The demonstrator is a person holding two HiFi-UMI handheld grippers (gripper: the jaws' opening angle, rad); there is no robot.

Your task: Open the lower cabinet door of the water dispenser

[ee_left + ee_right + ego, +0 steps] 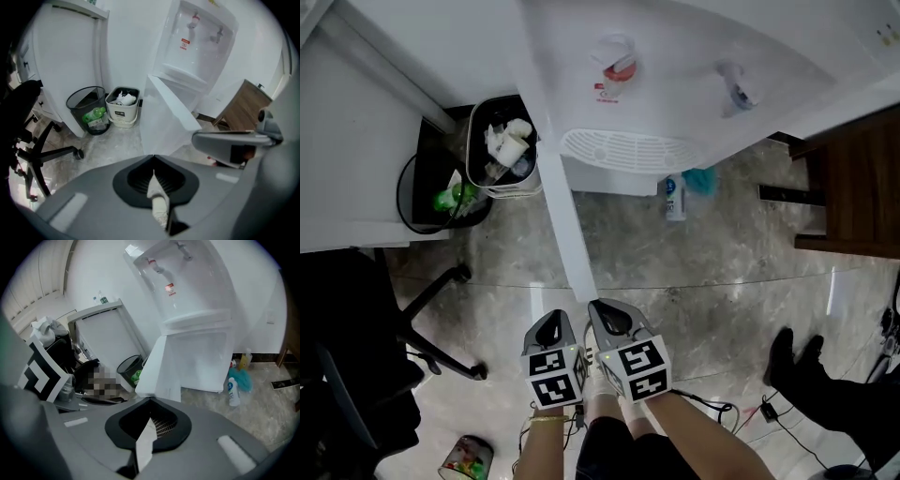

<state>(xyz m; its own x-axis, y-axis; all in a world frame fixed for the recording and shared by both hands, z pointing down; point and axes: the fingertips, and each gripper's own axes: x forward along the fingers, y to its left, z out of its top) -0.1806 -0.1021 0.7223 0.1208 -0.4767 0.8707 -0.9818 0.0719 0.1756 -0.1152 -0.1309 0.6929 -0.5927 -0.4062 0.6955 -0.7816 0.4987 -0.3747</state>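
Observation:
The white water dispenser (675, 84) stands at the top of the head view, its drip grille (623, 148) below the taps. Its lower cabinet door (562, 216) is swung out and shows edge-on as a long white strip that runs down toward me. Both grippers hang side by side just past the door's free end. The left gripper (558, 321) is to the left of that end and the right gripper (605, 309) to its right. In the gripper views the left gripper (153, 157) and the right gripper (150, 400) are shut with nothing between their jaws. The door (164, 117) (197, 357) lies just beyond the tips.
A pale bin full of rubbish (502, 145) and a black wire bin (441, 192) stand left of the dispenser. A white bottle (675, 199) and a teal cloth (703, 180) lie by its base. An office chair (356, 356) is left, wooden furniture (853, 187) right, another person's shoes (797, 361) lower right.

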